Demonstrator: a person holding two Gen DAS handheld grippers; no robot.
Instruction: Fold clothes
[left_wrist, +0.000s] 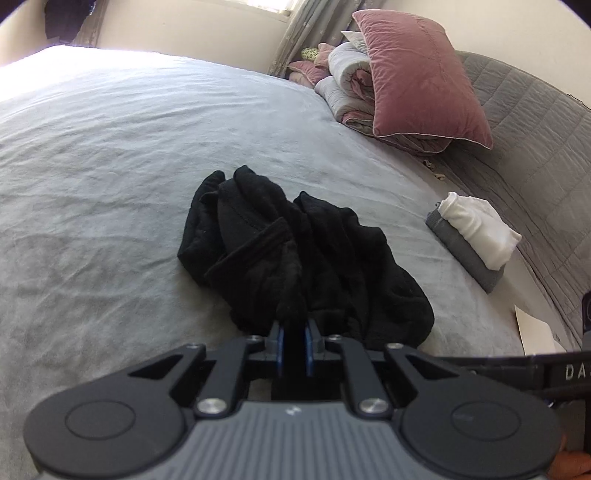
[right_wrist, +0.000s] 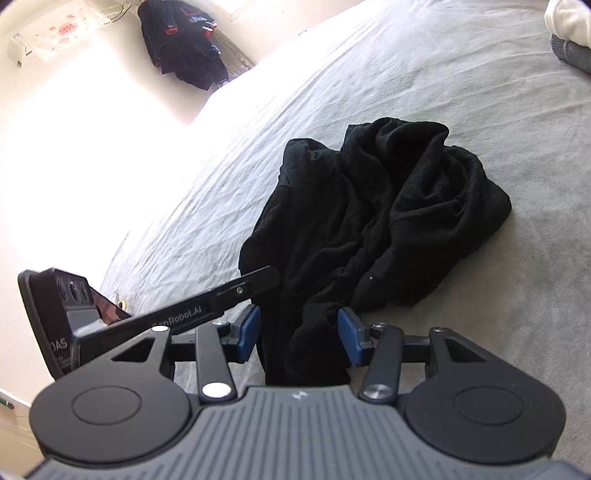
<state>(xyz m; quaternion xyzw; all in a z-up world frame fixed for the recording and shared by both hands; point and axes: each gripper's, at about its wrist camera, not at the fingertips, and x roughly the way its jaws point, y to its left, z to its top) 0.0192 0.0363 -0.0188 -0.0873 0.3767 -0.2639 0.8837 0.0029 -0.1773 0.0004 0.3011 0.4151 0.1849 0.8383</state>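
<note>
Two grippers are working one black garment (left_wrist: 295, 254), which lies bunched in a heap near the middle of the grey bedspread (left_wrist: 110, 177).

From the left wrist view, your left gripper (left_wrist: 293, 325) has its blue pads (left_wrist: 279, 345) pressed nearly together, pinching a fold at the garment's near edge. That looks like a hold meant to lift and spread the heap. Beyond the garment, toward the headboard side, a folded white piece (left_wrist: 480, 229) sits on a folded grey one (left_wrist: 461, 251), likely finished work kept out of the way. A pink pillow (left_wrist: 424, 77) leans on rolled bedding further beyond the garment.

From the right wrist view, your right gripper (right_wrist: 299, 334) has its pads spread apart; a strand of the garment (right_wrist: 388, 206) runs between them, unpressed. Your left gripper reaches into the garment's left edge.
</note>
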